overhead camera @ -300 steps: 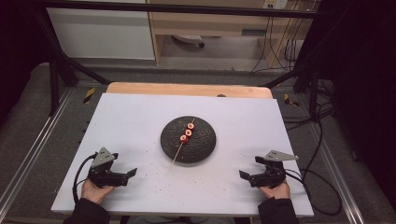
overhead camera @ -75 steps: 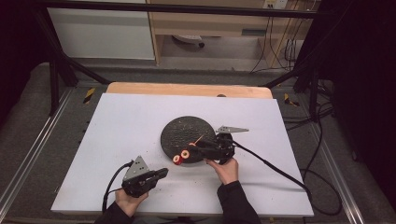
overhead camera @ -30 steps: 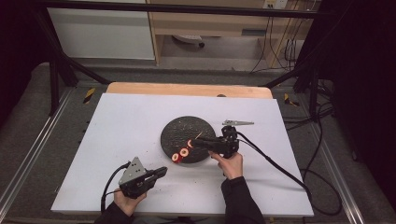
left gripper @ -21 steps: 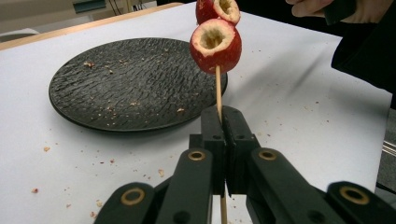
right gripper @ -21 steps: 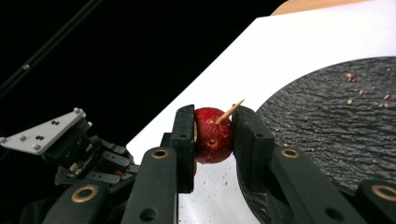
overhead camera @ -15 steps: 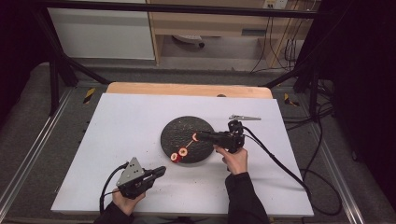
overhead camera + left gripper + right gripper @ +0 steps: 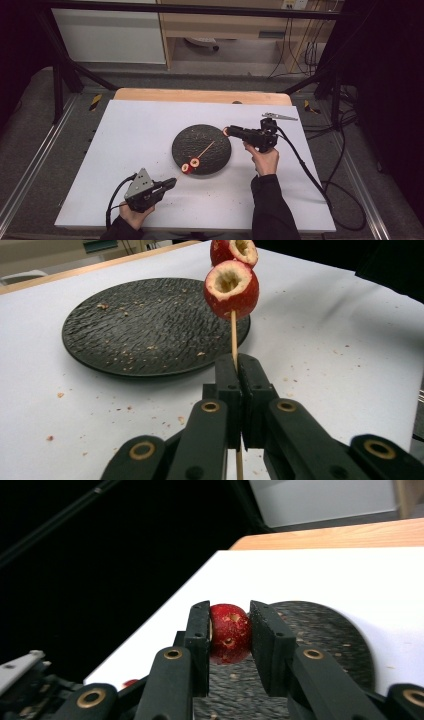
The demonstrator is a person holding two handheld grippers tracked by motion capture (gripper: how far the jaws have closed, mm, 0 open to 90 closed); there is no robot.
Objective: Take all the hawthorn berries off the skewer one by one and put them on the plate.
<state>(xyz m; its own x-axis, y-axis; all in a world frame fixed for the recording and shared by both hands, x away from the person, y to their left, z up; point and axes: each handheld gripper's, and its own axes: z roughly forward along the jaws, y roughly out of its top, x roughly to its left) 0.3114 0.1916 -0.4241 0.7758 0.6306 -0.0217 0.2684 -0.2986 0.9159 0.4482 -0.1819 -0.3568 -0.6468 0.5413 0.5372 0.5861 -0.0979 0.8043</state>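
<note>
One hawthorn berry (image 7: 229, 633) now off skewer (image 7: 205, 148), gripped in right tongs (image 7: 226, 131); left tongs (image 7: 239, 371) clamp skewer; two berries (image 7: 190, 165) remain to strip.

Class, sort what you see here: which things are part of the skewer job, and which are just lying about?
Part of the job:
- left gripper, shut on the skewer
- two red fruits on the skewer
- right gripper, shut on one red fruit
- black plate

Lying about:
- crumbs on the white table
- cables

Right gripper (image 7: 229, 131) pulled third fruit (image 7: 229, 633) off skewer (image 7: 204, 150), lifted away
</note>
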